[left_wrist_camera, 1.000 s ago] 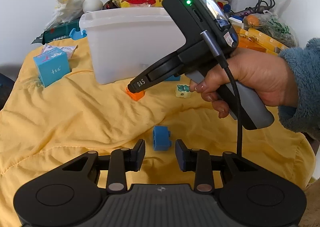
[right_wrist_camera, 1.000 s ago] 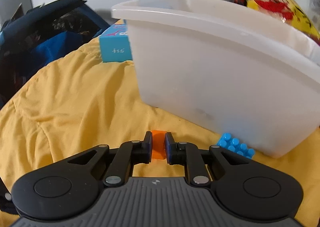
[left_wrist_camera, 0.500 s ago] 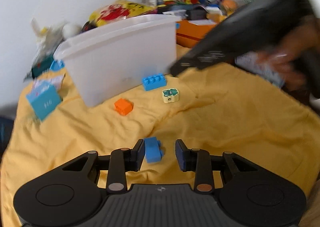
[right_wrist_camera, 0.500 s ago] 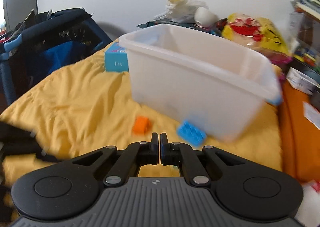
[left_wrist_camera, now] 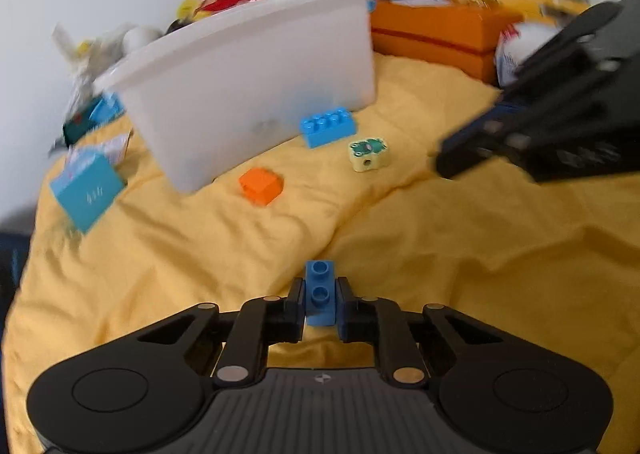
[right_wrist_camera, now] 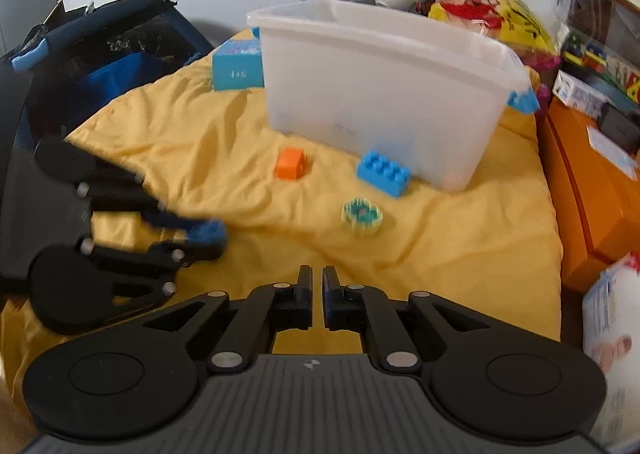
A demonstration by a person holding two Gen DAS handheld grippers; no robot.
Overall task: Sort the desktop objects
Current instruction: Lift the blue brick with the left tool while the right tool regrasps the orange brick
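On the yellow cloth (left_wrist_camera: 440, 274) my left gripper (left_wrist_camera: 319, 288) has its jaws closing, and the pads press a small blue brick (left_wrist_camera: 320, 294) between them. In the right wrist view that left gripper (right_wrist_camera: 200, 238) lies low at the left with the blue brick (right_wrist_camera: 208, 230) at its tips. My right gripper (right_wrist_camera: 317, 274) is shut with nothing in it, hanging over bare cloth, and it shows blurred at the right (left_wrist_camera: 444, 163). In front of the white bin (right_wrist_camera: 380, 93) lie an orange brick (right_wrist_camera: 291, 163), a long blue brick (right_wrist_camera: 383, 173) and a pale frog piece (right_wrist_camera: 362, 215).
A teal box (right_wrist_camera: 236, 69) stands left of the bin. An orange box (right_wrist_camera: 592, 181) with clutter on top borders the cloth at the right, and a white packet (right_wrist_camera: 608, 334) lies near it. A dark bag (right_wrist_camera: 100, 53) sits at the left edge.
The left jaws have come together on the small blue brick. The right gripper let go of the orange brick by the bin and drew back to the right, shut and empty.
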